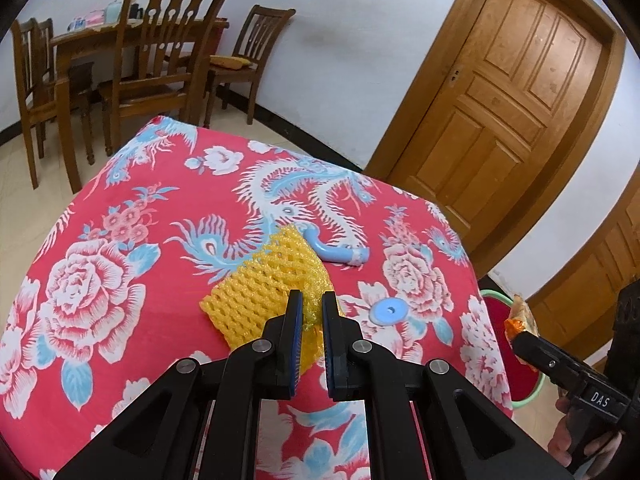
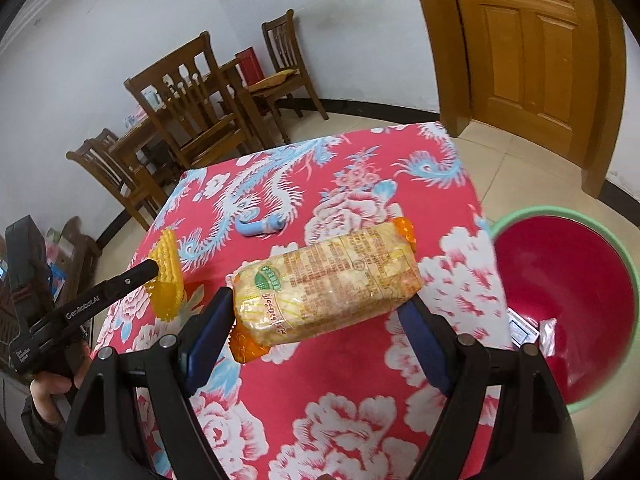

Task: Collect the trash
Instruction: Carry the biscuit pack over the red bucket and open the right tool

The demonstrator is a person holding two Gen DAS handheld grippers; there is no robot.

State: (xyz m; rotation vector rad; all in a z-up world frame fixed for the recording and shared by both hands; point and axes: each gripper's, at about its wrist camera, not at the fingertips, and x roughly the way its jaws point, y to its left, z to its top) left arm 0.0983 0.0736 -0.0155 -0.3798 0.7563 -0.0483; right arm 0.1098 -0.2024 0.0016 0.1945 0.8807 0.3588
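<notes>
Left tool is clamping narrow on a yellow foam net, its blue pads nipping the crinkled near edge; in the right wrist view the net is hanging off the tool tip, lifted above the worktop.

Right tool is standing wide, its two pads pressing on the ends of a snack packet with orange sealed ends and printed text, carried crosswise above the worktop. In the left wrist view only a corner of that packet is showing at the right tool's tip.

Landmark: the red flower-and-phoenix cloth covering the worktop. A light blue curved plastic piece is lying near the cloth's middle, just beyond the net. A round blue disc is sitting on the cloth just to the right of the left tool's tip; whether it is printed or a loose thing I cannot tell.

Off the cloth's right edge, a red basin with a green rim is standing on the floor, some wrappers lying inside.

Beyond the cloth's far edge: wooden chairs, a wooden door.
</notes>
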